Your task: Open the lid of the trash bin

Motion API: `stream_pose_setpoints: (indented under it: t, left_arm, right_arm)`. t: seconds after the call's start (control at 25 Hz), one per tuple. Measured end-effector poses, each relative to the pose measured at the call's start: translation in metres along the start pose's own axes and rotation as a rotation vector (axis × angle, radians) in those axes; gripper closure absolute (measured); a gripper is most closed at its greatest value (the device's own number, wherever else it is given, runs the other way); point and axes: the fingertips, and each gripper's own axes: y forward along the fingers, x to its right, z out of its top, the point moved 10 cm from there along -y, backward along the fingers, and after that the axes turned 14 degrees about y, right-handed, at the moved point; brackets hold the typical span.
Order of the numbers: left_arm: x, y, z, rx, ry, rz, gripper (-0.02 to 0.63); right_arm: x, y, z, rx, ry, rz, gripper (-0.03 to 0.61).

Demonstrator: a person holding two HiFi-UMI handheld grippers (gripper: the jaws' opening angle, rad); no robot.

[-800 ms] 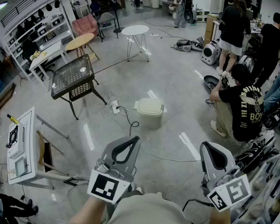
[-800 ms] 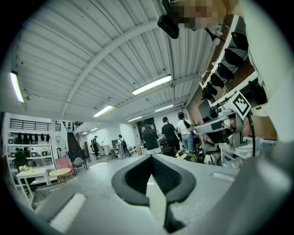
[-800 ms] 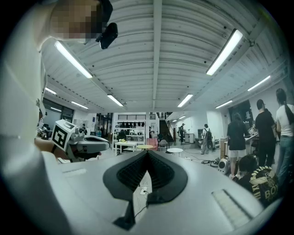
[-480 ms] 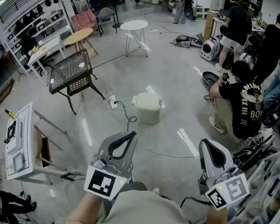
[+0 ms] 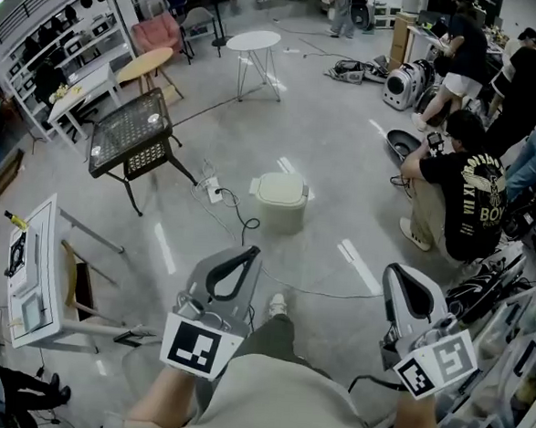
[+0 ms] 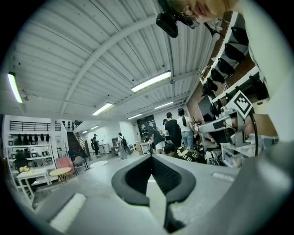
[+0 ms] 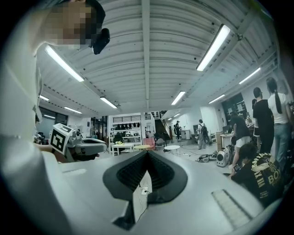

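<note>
The trash bin [image 5: 281,198] is a small pale cream bin with its lid down. It stands on the grey floor in the middle of the head view, well ahead of both grippers. My left gripper [image 5: 252,252] is held low in front of the body, jaws shut with nothing between them. My right gripper [image 5: 393,275] is level with it on the right, also shut and holding nothing. In the left gripper view the left gripper [image 6: 150,157] points out over the hall. The right gripper [image 7: 147,153] does the same in its own view. Neither gripper view shows the bin.
A white power strip [image 5: 213,195] with a black cable lies just left of the bin. A black mesh table [image 5: 130,134] stands at left, a white bench [image 5: 33,273] at near left. A person in black [image 5: 459,198] crouches at right. My shoe [image 5: 277,303] shows between the grippers.
The view has moved forward toward the bin. A leg and shoe have stepped into sight between the grippers. Both grippers keep the same pose and stay shut.
</note>
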Motion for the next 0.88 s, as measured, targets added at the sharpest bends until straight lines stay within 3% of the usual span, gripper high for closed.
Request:
stream_pose_setpoints:
  t: [0.4,0.88]
  left_arm:
    - [-0.061,0.069,-0.044,-0.004,-0.031,0.011,0.611]
    - [-0.211,0.192,-0.113,-0.058,-0.065,0.013,0.611]
  right_arm:
    - [0.030,0.101,-0.004,-0.062,-0.024,0.002,0.575]
    - [0.078,0.308,0.015,-0.162,-0.061,-0.041,0.575]
